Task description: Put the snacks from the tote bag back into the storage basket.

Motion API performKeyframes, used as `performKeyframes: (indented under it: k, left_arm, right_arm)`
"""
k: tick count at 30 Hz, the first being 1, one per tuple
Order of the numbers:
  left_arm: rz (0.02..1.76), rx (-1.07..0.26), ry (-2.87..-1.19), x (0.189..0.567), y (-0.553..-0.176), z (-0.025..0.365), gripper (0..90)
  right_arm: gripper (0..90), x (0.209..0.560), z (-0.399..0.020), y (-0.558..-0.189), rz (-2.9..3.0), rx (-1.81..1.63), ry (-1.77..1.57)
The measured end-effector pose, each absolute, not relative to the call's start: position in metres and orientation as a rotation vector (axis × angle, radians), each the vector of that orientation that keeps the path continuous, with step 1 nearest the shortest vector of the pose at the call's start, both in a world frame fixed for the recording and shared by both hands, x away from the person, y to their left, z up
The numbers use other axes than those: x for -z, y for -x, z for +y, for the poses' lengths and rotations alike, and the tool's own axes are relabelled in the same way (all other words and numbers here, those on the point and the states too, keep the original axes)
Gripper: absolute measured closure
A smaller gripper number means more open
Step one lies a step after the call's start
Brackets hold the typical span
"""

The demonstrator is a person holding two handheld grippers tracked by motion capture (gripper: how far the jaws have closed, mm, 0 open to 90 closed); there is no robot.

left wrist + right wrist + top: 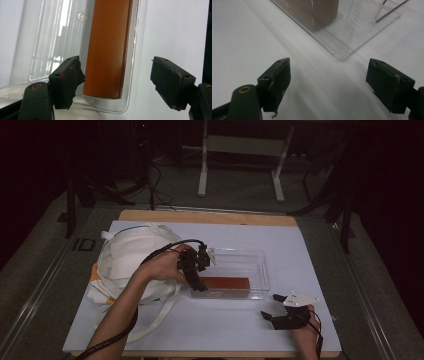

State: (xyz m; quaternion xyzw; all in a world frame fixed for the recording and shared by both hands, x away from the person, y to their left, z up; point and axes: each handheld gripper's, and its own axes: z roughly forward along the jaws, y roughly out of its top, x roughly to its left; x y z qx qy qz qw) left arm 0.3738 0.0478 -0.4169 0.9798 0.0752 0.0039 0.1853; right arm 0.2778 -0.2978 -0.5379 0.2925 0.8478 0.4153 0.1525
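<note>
A dim room with a grey floor and one lit table.

The table point(210, 216) has a wooden edge and carries a pale sheet point(300, 255) under both pairs of jaws. Beyond the jaws, past the far edge of the table, the grey floor point(240, 195) holds a white metal frame point(242, 150) on two legs. Dark cables point(155, 190) lie on the floor, far to the left of it. Black stands point(75, 200) rise at both sides, well apart from the jaws. The walls are too dark to tell. Light falls mostly on the sheet.
</note>
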Motion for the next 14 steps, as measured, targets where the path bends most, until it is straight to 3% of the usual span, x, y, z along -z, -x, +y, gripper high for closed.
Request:
performKeyframes:
  k: [14]
  left_arm:
    - [0.308, -0.139, -2.598, 0.411, -0.353, 0.069, 24.7]
  right_arm:
    - [19.7, 0.538, -0.298, -0.278, 2.429, -1.194, -0.84]
